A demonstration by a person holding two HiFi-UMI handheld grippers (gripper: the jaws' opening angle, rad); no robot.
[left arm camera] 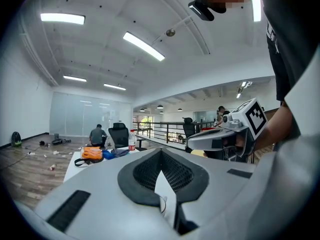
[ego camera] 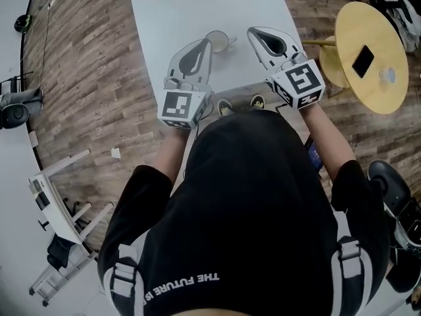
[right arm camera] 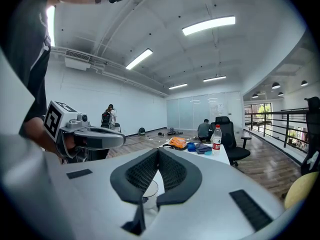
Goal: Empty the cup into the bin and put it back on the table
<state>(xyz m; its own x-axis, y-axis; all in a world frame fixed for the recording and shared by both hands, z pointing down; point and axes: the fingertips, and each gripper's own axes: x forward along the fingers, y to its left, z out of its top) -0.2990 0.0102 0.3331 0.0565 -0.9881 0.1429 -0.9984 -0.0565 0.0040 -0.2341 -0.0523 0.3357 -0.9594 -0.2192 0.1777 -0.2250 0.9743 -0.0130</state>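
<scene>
Seen from above, a person in a black top stands at the near end of a long white desk (ego camera: pixel 164 18), holding a gripper in each hand above it.

The left gripper (ego camera: pixel 206 43) has its fingers (left arm camera: pixel 145 171) pressed fully together with nothing between them. The right gripper (ego camera: pixel 254 31) is the same: fingers (right arm camera: pixel 172 171) closed and empty.

The cup (ego camera: pixel 217 41), pale and see-through, stands upright on the desk just beyond the two tips. It is nearer the left one and touched by neither. Its contents cannot be made out.

The step in hand appears to be the reach for the cup. To do it well, one gripper would first need to spread its fingers wider than the cup. It should then close on the cup's wall and keep the cup level until it is over the bin. No bin shows in any view.

Further off, an orange bag (right arm camera: pixel 177 143) and a bottle (right arm camera: pixel 216 139) sit at the desk's far end.
</scene>
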